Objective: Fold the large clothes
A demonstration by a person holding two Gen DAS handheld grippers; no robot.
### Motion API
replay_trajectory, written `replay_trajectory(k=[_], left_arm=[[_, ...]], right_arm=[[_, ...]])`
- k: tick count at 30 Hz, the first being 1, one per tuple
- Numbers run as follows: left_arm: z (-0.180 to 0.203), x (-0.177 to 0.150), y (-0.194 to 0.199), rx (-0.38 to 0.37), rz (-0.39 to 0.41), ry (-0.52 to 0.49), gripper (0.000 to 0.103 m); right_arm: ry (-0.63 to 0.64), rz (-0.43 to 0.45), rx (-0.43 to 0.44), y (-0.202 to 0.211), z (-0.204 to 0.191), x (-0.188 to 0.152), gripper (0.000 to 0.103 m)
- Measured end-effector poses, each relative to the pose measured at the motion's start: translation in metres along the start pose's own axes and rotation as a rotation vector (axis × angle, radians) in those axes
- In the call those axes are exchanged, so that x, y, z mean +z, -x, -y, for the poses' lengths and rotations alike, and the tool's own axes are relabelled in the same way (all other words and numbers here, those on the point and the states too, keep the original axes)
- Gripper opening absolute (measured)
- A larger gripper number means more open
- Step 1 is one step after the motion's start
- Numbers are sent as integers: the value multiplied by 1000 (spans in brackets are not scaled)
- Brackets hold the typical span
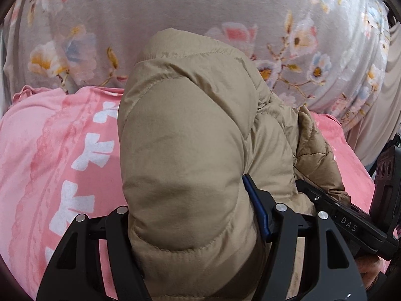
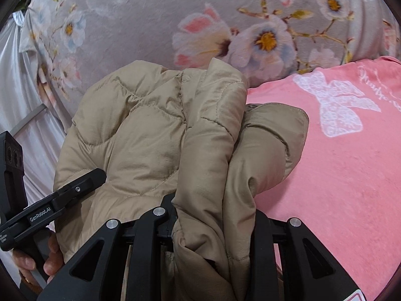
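Both tongs are clamped on the tan puffer jacket (image 1: 185,150): left gripper (image 1: 193,228) on a thick padded fold, right gripper (image 2: 213,228) on bunched layers. It hangs over the pink shirt (image 2: 338,175). Expect light, squashy, slick fabric; you should grip at stitched seams.

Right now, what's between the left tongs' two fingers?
A thick fold of the tan puffer jacket fills the left tongs, clamped; left wrist view shows it. The pink sheet lies beneath.

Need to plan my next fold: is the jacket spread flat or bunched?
Bunched. The jacket stands in puffy doubled folds, pinched in both tongs.
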State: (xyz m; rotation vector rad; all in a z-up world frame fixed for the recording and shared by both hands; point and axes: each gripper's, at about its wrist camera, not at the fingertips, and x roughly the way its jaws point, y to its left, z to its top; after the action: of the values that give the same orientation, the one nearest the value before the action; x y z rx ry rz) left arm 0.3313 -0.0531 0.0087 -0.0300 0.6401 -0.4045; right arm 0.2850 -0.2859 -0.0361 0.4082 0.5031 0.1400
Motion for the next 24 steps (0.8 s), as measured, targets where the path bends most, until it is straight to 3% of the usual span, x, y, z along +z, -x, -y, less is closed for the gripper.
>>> replay_trajectory(k=[11, 24], left_arm=[[-51, -2, -55, 7, -68, 49, 64], [-78, -18, -86, 14, -88, 94, 72]], right_arm=[[9, -72, -26, -66, -13, 0, 25], [4, -88, -41, -98, -7, -14, 31]])
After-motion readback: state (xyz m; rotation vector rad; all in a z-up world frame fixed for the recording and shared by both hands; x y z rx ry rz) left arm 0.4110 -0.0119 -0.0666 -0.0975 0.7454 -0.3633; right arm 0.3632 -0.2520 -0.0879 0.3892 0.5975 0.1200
